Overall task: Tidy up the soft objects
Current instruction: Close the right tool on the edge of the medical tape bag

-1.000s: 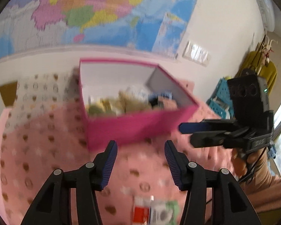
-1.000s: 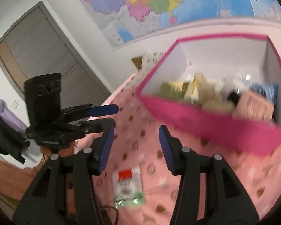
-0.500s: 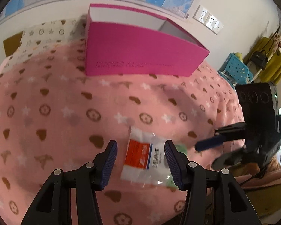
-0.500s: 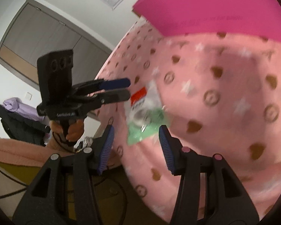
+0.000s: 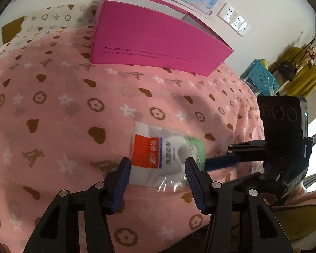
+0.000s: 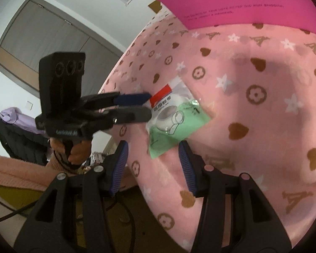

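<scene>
A clear plastic packet point(image 5: 164, 158) with a red-white label and green backing, holding a white tape roll, lies flat on the pink patterned blanket point(image 5: 63, 109) near its front edge. It also shows in the right wrist view point(image 6: 174, 118). My left gripper point(image 5: 155, 168) is open, its jaws either side of the packet's near end, just above it. My right gripper point(image 6: 152, 154) is open and empty, close to the packet's green end. A pink box point(image 5: 153, 40) stands at the back of the blanket; its inside is hidden.
A white patterned pillow point(image 5: 52, 21) lies left of the box by the wall. A blue crate point(image 5: 260, 77) and a yellow chair point(image 5: 301, 78) stand off the blanket's right side. The blanket drops away at the front edge point(image 6: 145, 181).
Both grippers have dropped from box height down and back toward the packet at the blanket's front edge. The left jaws now straddle the packet. Both stayed open.
</scene>
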A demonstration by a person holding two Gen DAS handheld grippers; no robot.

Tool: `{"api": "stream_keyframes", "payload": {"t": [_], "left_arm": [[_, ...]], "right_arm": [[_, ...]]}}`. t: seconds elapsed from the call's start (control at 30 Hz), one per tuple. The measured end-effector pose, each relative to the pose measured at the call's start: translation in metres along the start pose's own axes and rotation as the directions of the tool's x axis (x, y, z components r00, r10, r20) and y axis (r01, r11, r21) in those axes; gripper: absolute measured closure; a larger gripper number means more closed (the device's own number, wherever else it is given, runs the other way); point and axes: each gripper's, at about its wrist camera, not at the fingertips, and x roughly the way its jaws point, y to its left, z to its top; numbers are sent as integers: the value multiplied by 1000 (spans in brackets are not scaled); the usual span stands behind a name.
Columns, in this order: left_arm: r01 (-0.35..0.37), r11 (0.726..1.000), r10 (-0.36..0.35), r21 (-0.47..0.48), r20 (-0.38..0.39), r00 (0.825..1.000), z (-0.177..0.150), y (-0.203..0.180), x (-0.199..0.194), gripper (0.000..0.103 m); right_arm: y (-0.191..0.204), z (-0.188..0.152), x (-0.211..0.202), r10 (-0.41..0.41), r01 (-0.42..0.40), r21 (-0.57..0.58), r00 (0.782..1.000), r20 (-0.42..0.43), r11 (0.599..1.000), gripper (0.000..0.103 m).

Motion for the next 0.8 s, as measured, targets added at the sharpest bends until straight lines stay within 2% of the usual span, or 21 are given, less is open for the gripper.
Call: {"api": "stream_keyframes", "payload": {"t": [0.3,0.8], "left_arm": [[33,999,-33,4,5,999,2,-7,6,50],[34,999,-34,11,12,999,7,-10,11,50]], "right_arm": [[-19,8,-16,-43,39,48,995,86,998,51],[-24,16,-21,-144,141,37,982,122,989,51]]}}
